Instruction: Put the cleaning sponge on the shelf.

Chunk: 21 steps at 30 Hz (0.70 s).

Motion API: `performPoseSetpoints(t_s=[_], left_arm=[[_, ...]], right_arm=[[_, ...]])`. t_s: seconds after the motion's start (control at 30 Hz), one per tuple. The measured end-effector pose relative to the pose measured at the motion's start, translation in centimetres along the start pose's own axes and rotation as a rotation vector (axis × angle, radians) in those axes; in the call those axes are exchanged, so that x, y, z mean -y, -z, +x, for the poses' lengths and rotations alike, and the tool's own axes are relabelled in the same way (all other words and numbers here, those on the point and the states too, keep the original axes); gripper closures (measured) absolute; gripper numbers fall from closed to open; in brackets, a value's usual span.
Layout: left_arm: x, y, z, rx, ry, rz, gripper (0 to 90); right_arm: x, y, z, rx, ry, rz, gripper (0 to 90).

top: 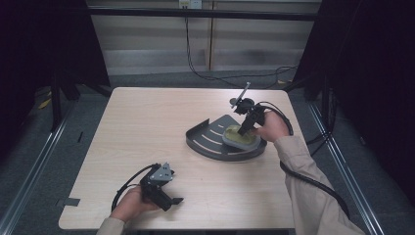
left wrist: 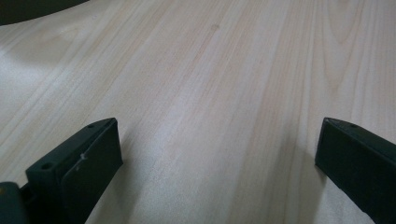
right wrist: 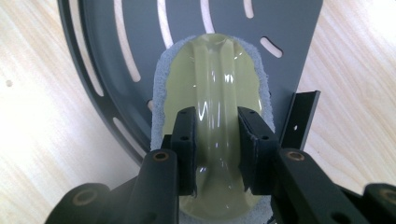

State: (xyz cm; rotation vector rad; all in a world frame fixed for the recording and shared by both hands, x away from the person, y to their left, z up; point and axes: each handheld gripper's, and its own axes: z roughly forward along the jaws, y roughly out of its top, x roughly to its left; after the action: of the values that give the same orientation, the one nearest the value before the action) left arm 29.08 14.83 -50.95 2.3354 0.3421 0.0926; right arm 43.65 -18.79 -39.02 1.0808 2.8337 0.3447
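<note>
Nearest the camera, at the table's (top: 147, 122) front left edge, a person's left hand (top: 128, 204) rests with the left gripper (top: 172, 200) lying idle, its jaws wide apart over bare wood and nothing between them; in the left gripper view the same left gripper (left wrist: 219, 154) has nothing ahead but pale woodgrain.

Farther back and to the right, the work is under way. The right gripper (top: 243, 131), held by the person's right hand (top: 270, 128), points down into a dark grey slotted tray (top: 205, 139) with a curved raised rim. In that tray lies a pale yellow-green scrubbing brush (top: 240, 138) with a grey fleecy pad beneath it. The right gripper view shows the right gripper (right wrist: 215, 149) clamped on the arched handle (right wrist: 215, 88) of the scrubbing brush (right wrist: 180, 88), one pad on either side of the glossy ridge, with the tray (right wrist: 102, 28) under it.

Judging by this, the grasp is made, and the brush appears to rest in the tray. What remains cannot be told for certain: lifting the brush clear or letting go of it there.

Beyond the table, black cables (top: 205, 73) trail across the grey floor.
</note>
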Motion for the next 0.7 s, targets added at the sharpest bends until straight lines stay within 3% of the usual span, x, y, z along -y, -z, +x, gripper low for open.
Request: performPoseSetpoints(t_s=[0.7], left_arm=[[0.0, 0.0, 0.0, -0.002, 0.001, 0.0, 0.0]], right_arm=[[1.1, -1.3, -1.6, 0.003, -0.078, -0.046, 70.0]])
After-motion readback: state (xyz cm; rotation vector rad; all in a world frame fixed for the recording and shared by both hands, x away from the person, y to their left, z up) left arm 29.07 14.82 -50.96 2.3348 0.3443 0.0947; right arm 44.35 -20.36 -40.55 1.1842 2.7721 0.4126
